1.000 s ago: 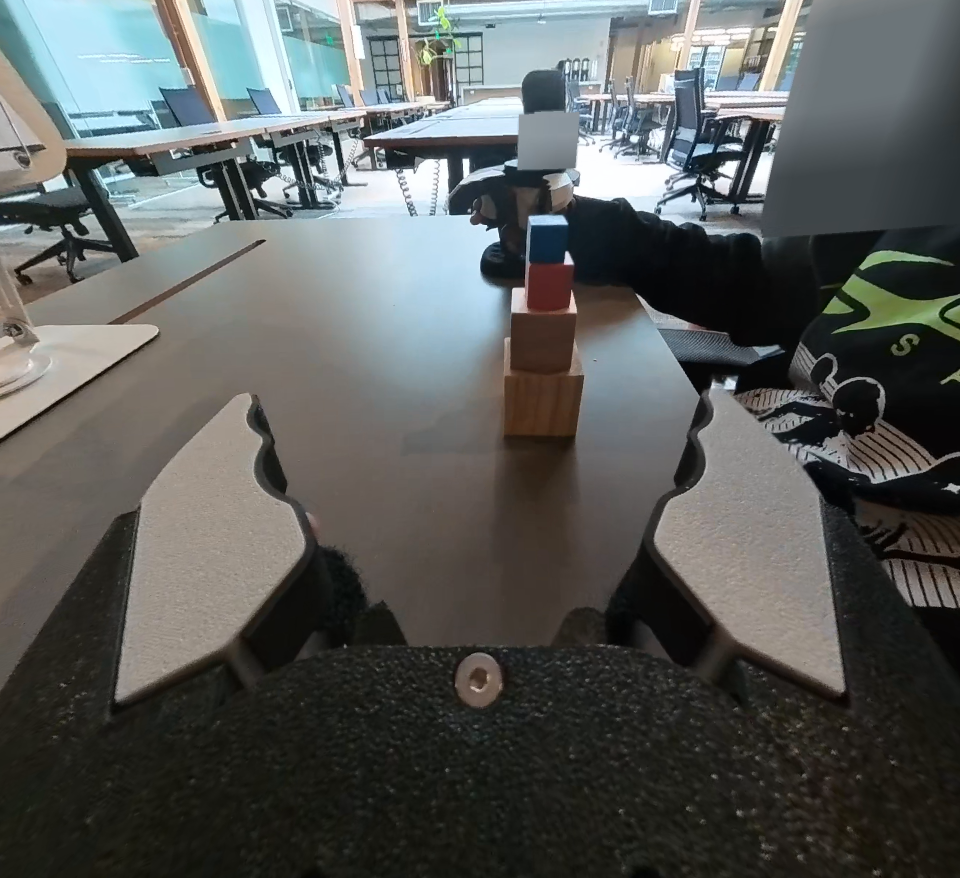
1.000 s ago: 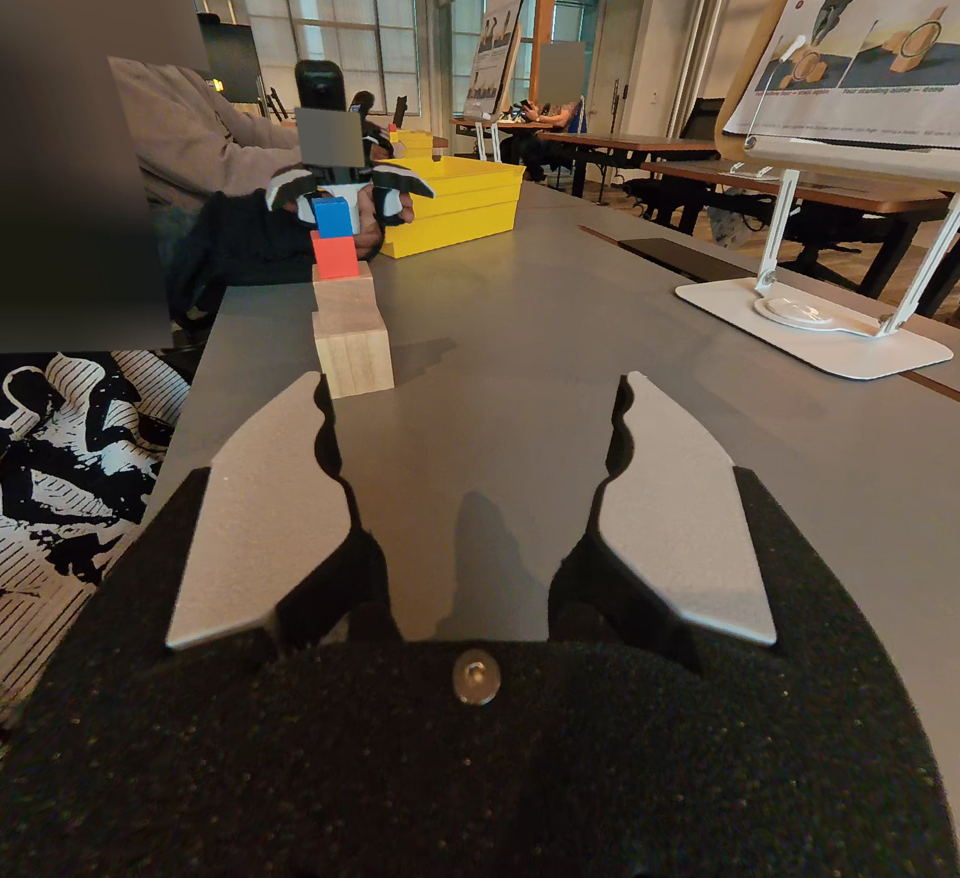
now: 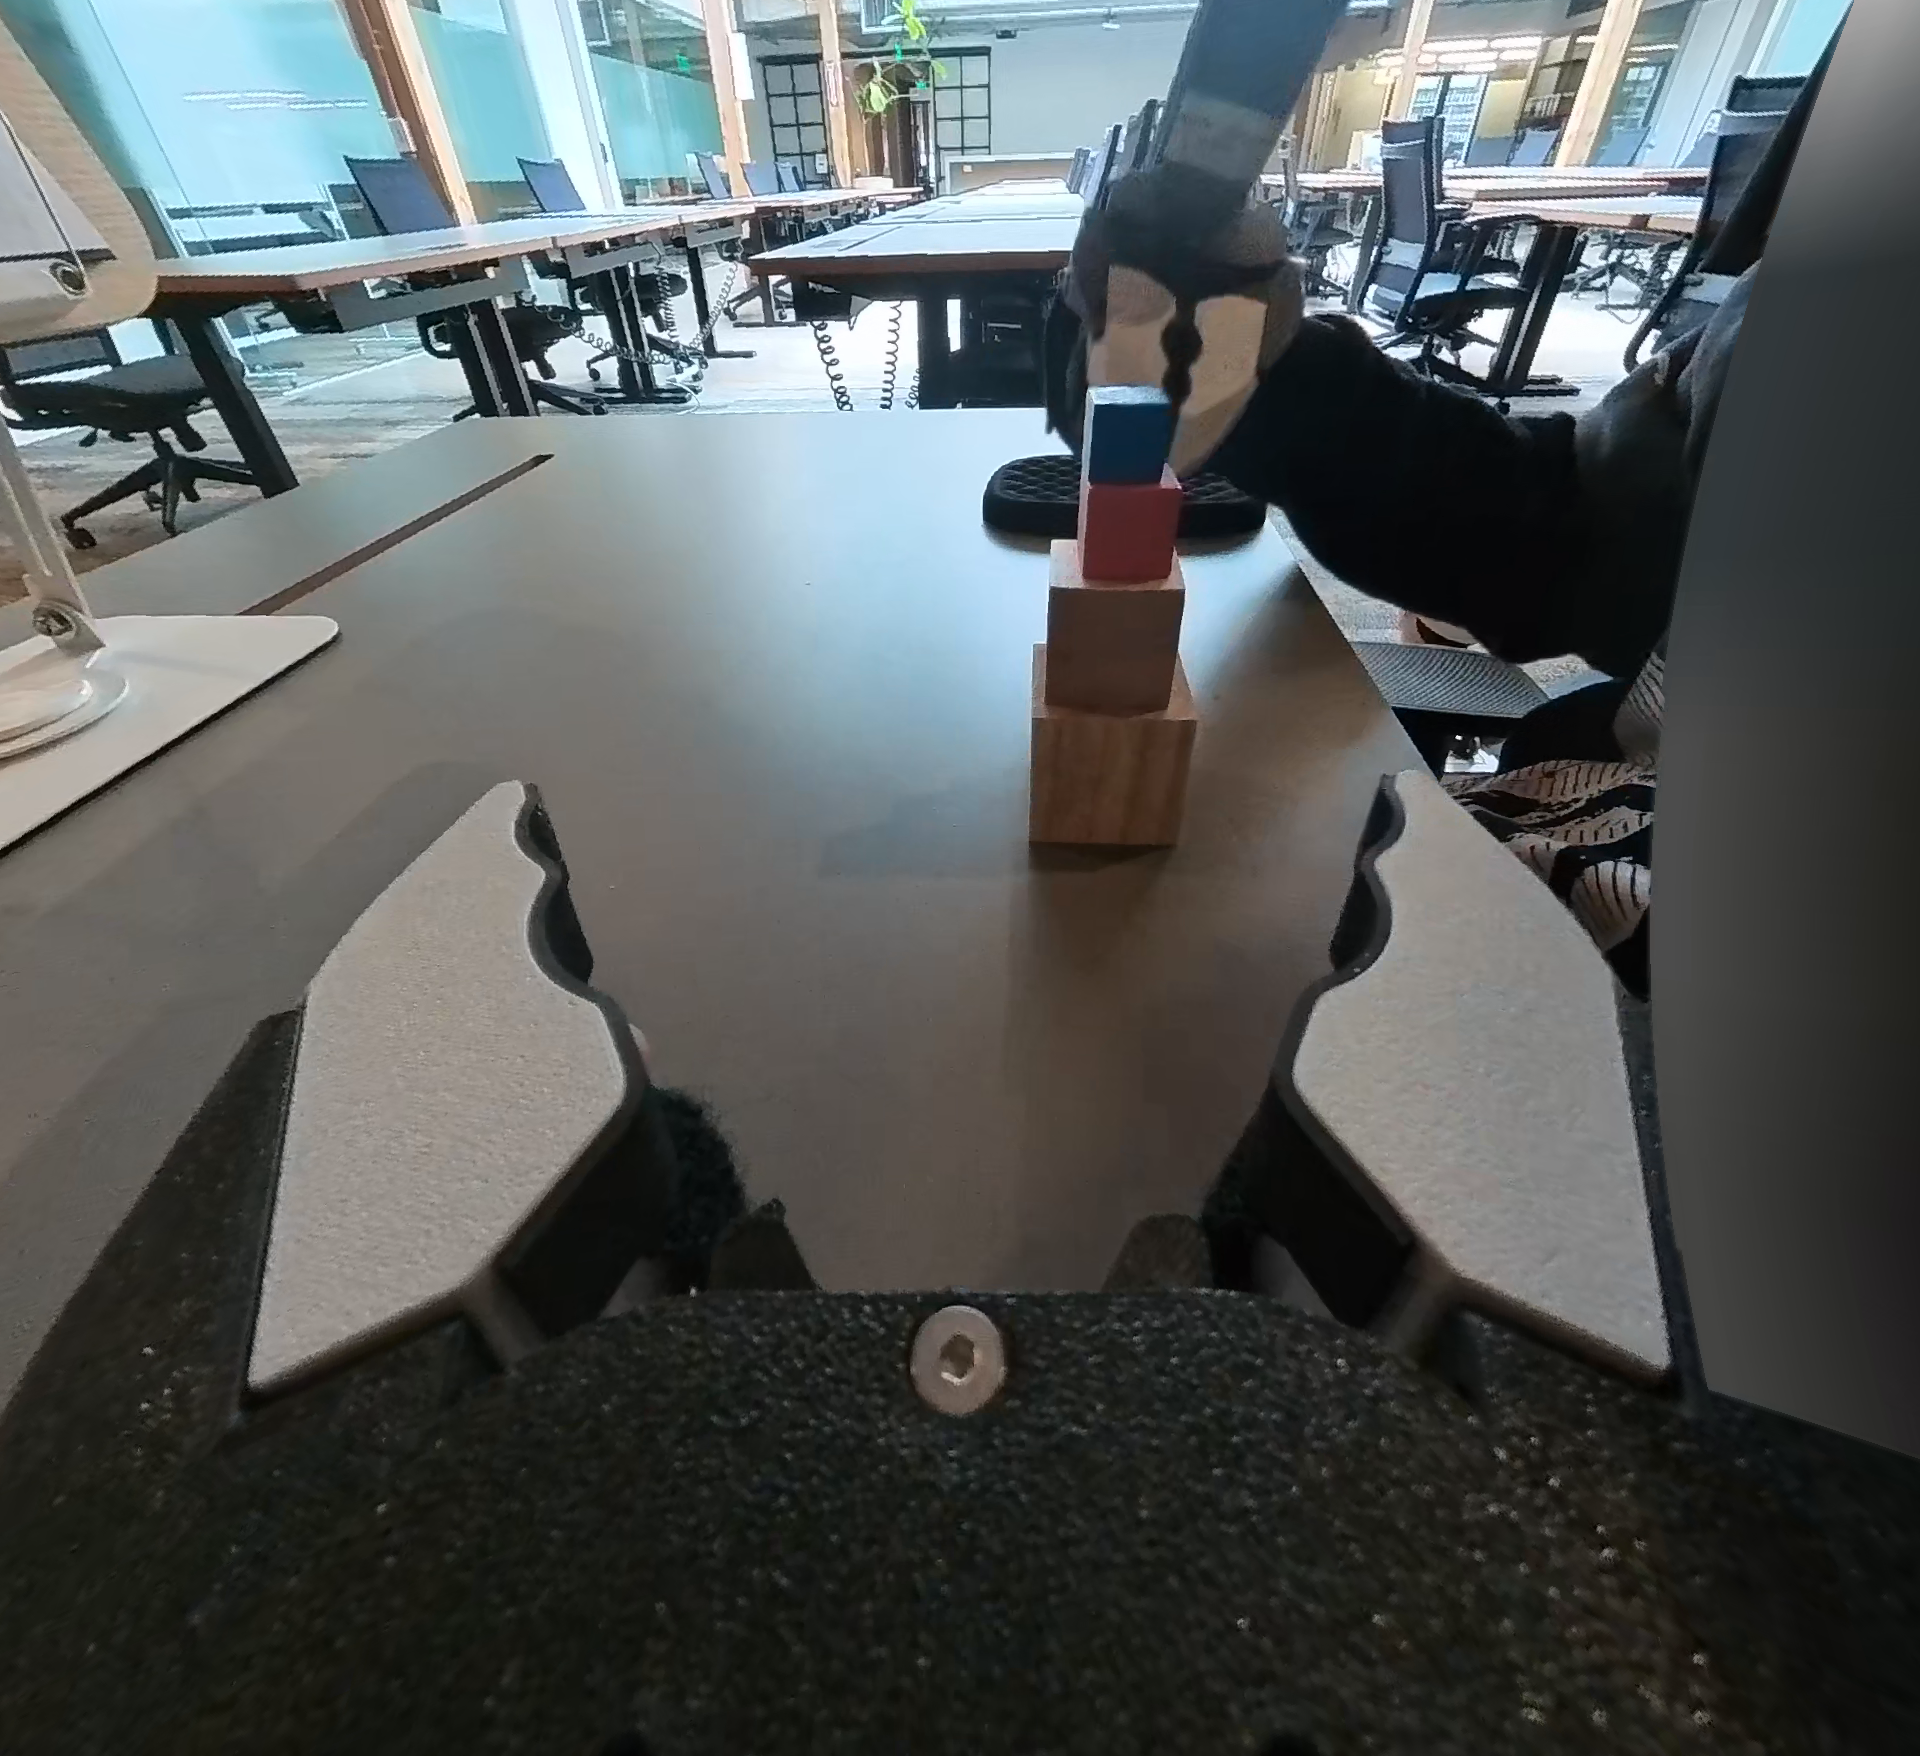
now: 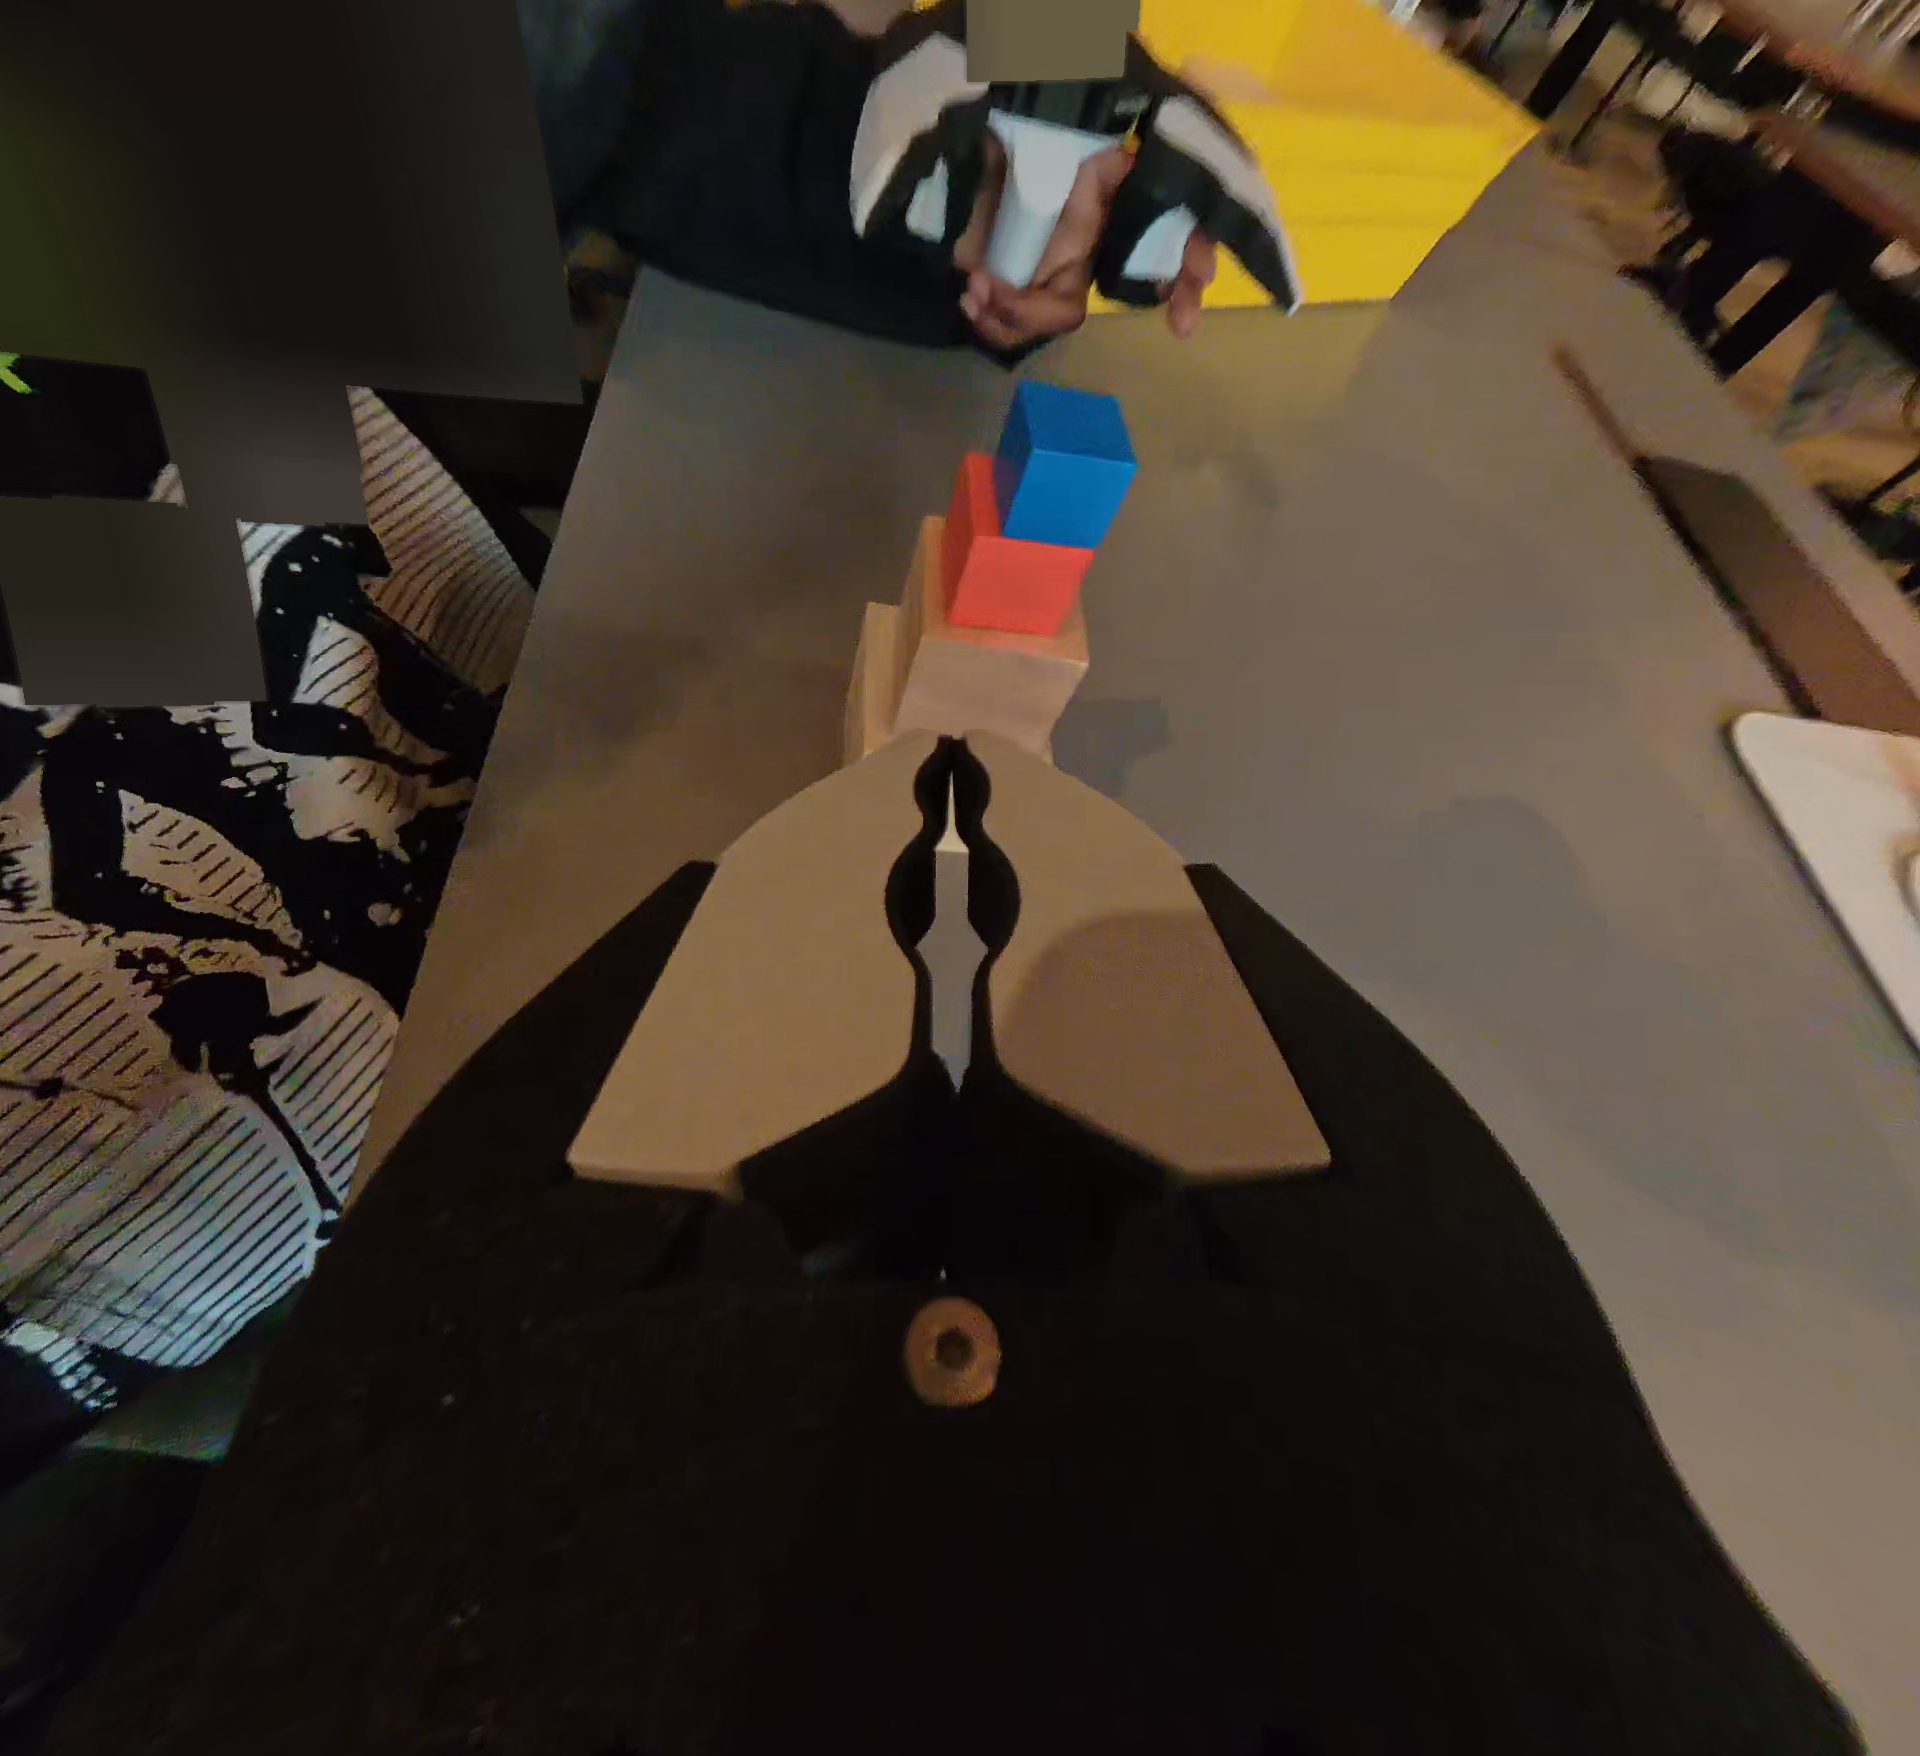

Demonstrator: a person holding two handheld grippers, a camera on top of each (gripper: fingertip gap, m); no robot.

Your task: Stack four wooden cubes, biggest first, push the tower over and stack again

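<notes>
Four-cube tower (image 3: 1114,657) upright on the dark counter (image 3: 727,667), blue cube (image 3: 1127,436) on top, right tongs (image 4: 951,750) pressed together — tips beside the blue cube, left tongs (image 3: 951,937) spread apart, well short of the tower.

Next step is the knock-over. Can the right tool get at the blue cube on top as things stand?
Probably yes. The right tool, shut, is raised right beside the blue cube atop the tower, nothing between them. The left tool stays back, open, out of the way.
</notes>
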